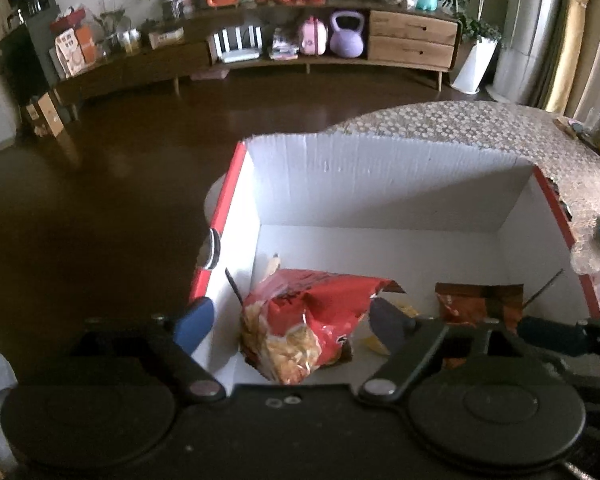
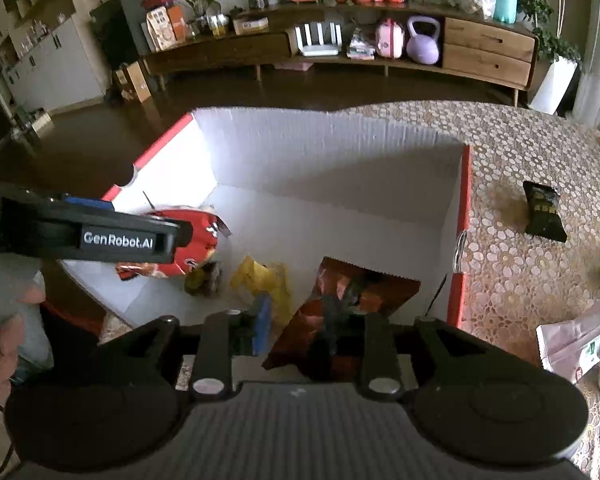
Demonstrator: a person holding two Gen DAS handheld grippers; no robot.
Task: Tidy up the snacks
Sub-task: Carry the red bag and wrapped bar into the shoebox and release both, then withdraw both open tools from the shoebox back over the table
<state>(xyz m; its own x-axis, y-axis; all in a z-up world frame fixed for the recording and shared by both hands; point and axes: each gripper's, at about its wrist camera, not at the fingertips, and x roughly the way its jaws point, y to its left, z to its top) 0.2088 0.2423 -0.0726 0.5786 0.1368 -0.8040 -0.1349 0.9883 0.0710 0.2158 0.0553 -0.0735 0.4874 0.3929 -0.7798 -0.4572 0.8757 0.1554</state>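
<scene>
A white cardboard box with red outer sides [image 1: 380, 184] [image 2: 340, 152] stands on the patterned table. In the left wrist view my left gripper [image 1: 290, 320] is open over the box's near left corner, its blue fingers [image 1: 194, 322] spread either side of a red chip bag [image 1: 308, 320] that lies in the box. In the right wrist view my right gripper [image 2: 296, 320] is shut on a dark brown-red snack bag [image 2: 340, 292] and holds it inside the box. A yellow packet [image 2: 264, 280] and the red bag [image 2: 188, 240] lie on the box floor.
A black snack packet [image 2: 544, 216] lies on the tablecloth right of the box. White and pink pouches [image 2: 580, 344] lie at the table's right edge. The left gripper's body [image 2: 92, 236] crosses the box's left side. A long sideboard [image 2: 340, 40] stands across the dark floor.
</scene>
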